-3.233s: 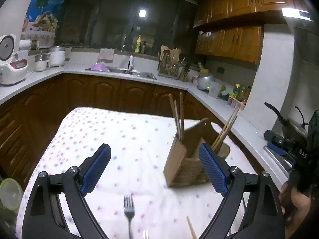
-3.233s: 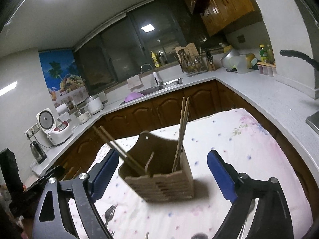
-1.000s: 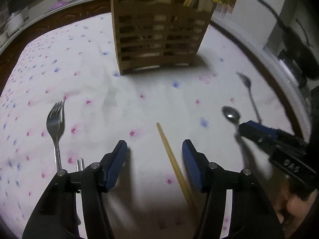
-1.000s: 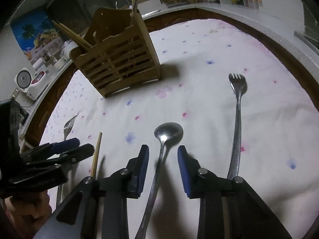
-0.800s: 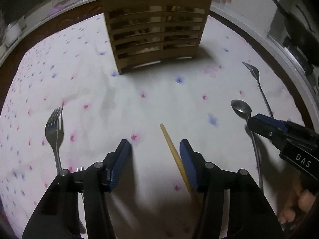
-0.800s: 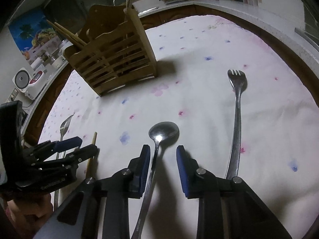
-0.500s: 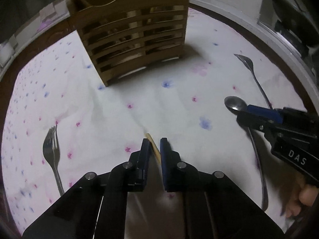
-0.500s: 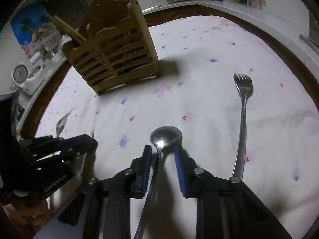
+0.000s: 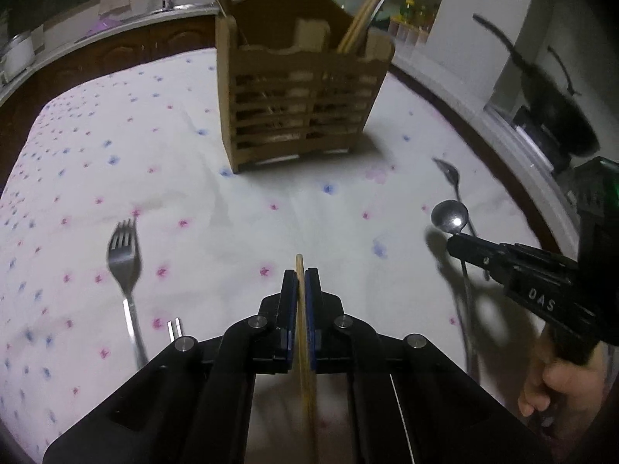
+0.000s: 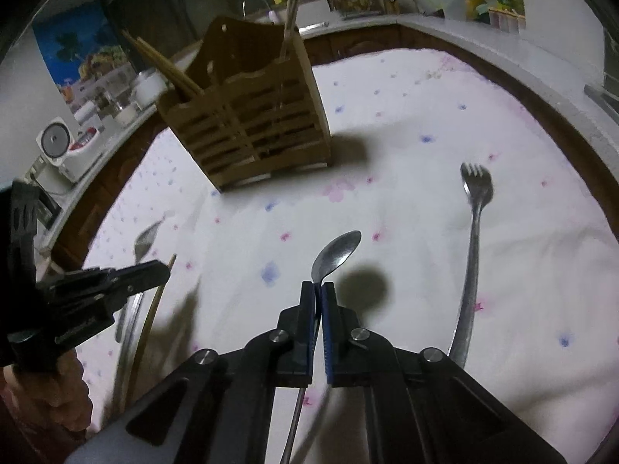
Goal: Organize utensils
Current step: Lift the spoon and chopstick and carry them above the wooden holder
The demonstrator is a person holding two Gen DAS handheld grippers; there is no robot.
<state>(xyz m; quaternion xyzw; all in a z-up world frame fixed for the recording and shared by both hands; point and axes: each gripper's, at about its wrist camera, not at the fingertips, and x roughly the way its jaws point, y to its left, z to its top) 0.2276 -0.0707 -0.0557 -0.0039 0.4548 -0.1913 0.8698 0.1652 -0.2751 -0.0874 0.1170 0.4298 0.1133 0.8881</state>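
Left wrist view: the left tongs [image 9: 301,276] sit at bottom centre, pressed together on a wooden chopstick [image 9: 305,344], whose tip pokes out just past the blue pads [image 9: 310,290]. The jaws have just been closing, with the chopstick between them. A fork [image 9: 124,259] lies on the flowered cloth [image 9: 193,201] at the left of the frame. The slatted wooden utensil holder [image 9: 301,104] stands at top centre, with chopsticks leaning out of its right compartment. At the right edge the right tongs [image 9: 454,241] pinch a spoon [image 9: 449,216]; the white letters "DAS" are readable on their black body, and a hand [image 9: 553,386] grips them below. A second fork [image 9: 448,172] lies beyond the spoon.

Right wrist view: the right tongs [image 10: 319,286], at bottom centre, have just been closing and now clamp the spoon's [image 10: 336,257] neck, its bowl lifted above its own shadow on the cloth [image 10: 425,232]. A fork [image 10: 474,239] lies on the surface at the right. The utensil holder [image 10: 255,131] stands at upper left. At the left edge the left tongs [image 10: 164,268] hold the chopstick [image 10: 153,309] slanting downward. No other writing is legible.
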